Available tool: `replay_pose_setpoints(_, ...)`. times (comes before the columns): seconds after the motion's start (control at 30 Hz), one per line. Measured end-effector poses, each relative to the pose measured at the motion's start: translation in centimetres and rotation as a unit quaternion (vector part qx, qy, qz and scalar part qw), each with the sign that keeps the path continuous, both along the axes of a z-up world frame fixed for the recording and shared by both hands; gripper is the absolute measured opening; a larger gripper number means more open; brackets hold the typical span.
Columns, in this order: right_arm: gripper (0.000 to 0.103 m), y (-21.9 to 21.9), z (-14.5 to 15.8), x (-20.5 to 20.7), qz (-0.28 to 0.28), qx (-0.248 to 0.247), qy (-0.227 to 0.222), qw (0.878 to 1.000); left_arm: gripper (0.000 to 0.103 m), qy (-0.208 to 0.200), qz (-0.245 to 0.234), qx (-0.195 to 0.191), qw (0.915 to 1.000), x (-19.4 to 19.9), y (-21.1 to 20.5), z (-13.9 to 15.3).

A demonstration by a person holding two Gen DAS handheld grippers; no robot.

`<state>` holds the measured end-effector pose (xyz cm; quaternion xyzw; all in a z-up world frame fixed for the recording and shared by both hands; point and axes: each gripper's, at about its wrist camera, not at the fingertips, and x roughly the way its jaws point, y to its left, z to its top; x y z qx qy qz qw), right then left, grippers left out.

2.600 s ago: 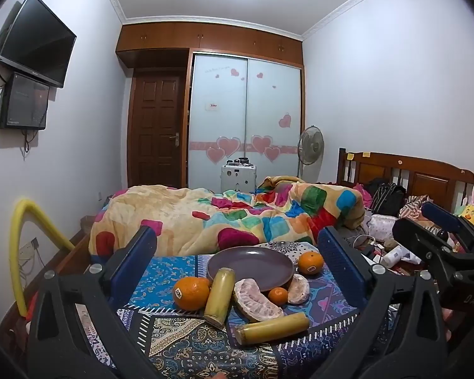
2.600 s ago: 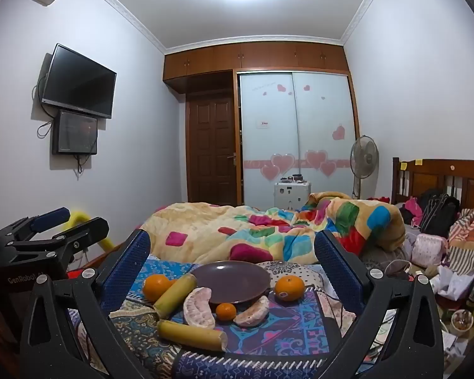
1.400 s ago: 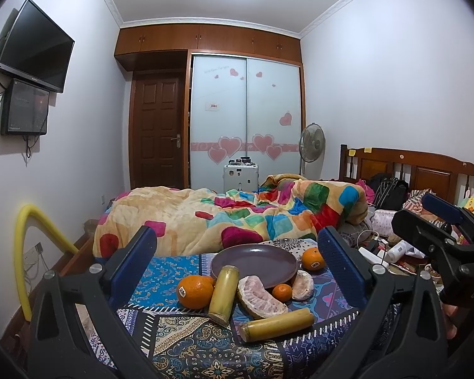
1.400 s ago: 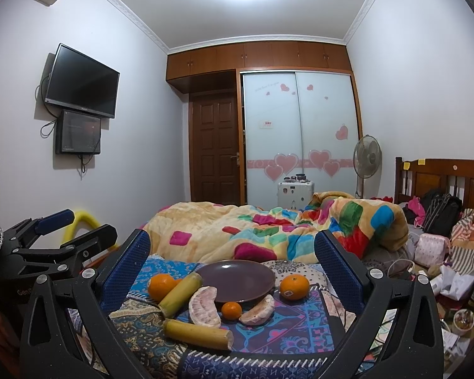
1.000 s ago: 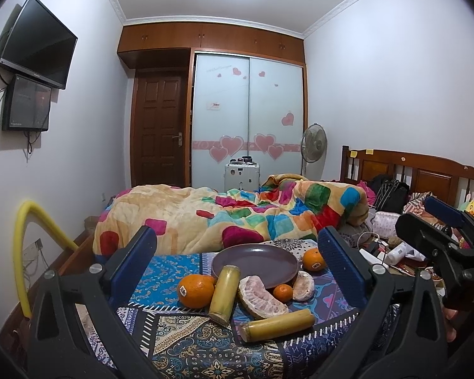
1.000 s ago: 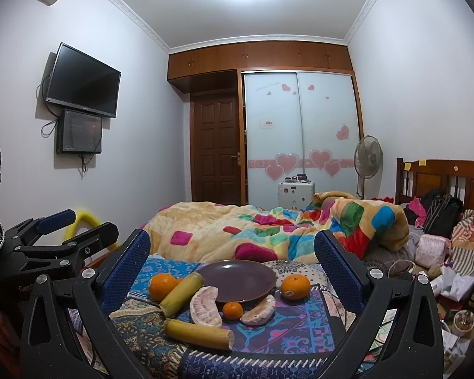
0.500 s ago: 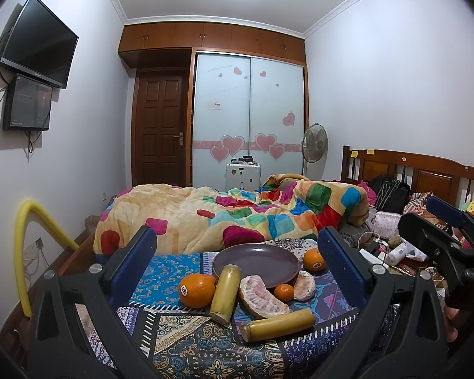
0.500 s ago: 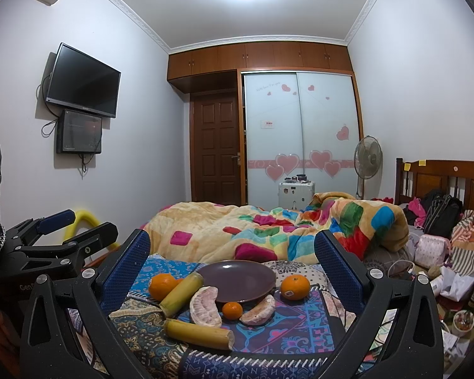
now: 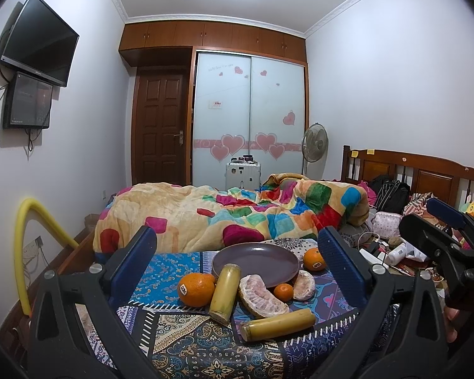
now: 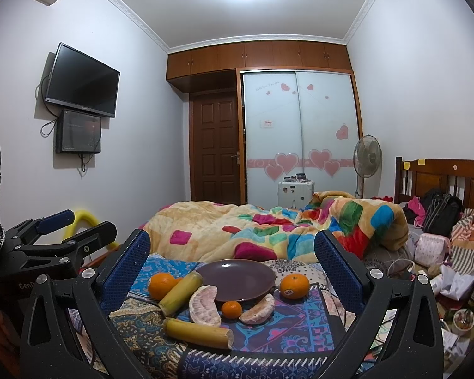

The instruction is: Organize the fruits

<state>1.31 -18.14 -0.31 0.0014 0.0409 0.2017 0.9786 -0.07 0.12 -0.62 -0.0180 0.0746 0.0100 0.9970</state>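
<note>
Fruit: all loose on the patterned cloth (image 10: 268,325), ringed round the near side of the plate (image 10: 237,279); nothing on the plate itself.
Big oranges: one (image 10: 162,285) at the plate's left edge, touching the upper cane; one (image 10: 294,286) just off the plate's right edge, sticker facing near. Judged firm, fairly heavy, round, so apt to roll; take across the widest part with a wide jaw.
Small orange (image 10: 231,309): at the plate's near rim, between the two pomelo pieces. Judged light, soft-skinned; a gentle squeeze should do.
Pomelo pieces: larger (image 10: 204,304) near-left of the plate, smaller (image 10: 258,309) near-right, leaning on the rim. Peeled, pith showing; judged soft, moist, easily torn. Hold by the thick back of the wedge, lightly.
Cane sticks: yellow cylinders, likely sugarcane. One (image 10: 180,288) slants from the left orange toward the near edge; one (image 10: 198,333) lies crosswise closest to the near edge. Judged stiff, dense, smooth-skinned, may slip or roll; grip at mid-length across the short axis.
Cloth: soft bedding beneath by the look of it, so a hard downward push would sink.
Right gripper (image 10: 232,257): jaws spread wide, nothing between them, hovering short of the near edge.
Left gripper (image 9: 237,248): likewise spread wide and empty, on the left side.
Beyond: rumpled quilt (image 10: 268,224) past the far edge; clutter (image 10: 452,271) off the right.
</note>
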Motion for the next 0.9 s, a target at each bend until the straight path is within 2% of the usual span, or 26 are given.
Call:
replay_pose_setpoints(0.27,0.103,-0.1,-0.5,0.4,0.001,0.003,0.004,1.0,0.103,0.002,0.001,-0.001,1.0,0.1,0.2,-0.2)
replay_pose_setpoints(0.5,0.103,-0.4,-1.3,1.4,-0.004,-0.002,0.018,1.0,0.103,0.023,0.006,0.0,0.9997,1.1,0.8,-1.0)
replay_pose_setpoints(0.67,0.103,-0.7,-2.2,3.1,-0.005,-0.011,0.039,0.999,0.103,0.061,0.005,-0.002,0.9981,3.5,1.9,-1.7)
replay_pose_setpoints(0.9,0.103,-1.3,-4.7,7.3,-0.034,-0.067,0.085,0.993,0.103,0.138,0.008,-0.008,0.9904,8.2,4.2,-4.1)
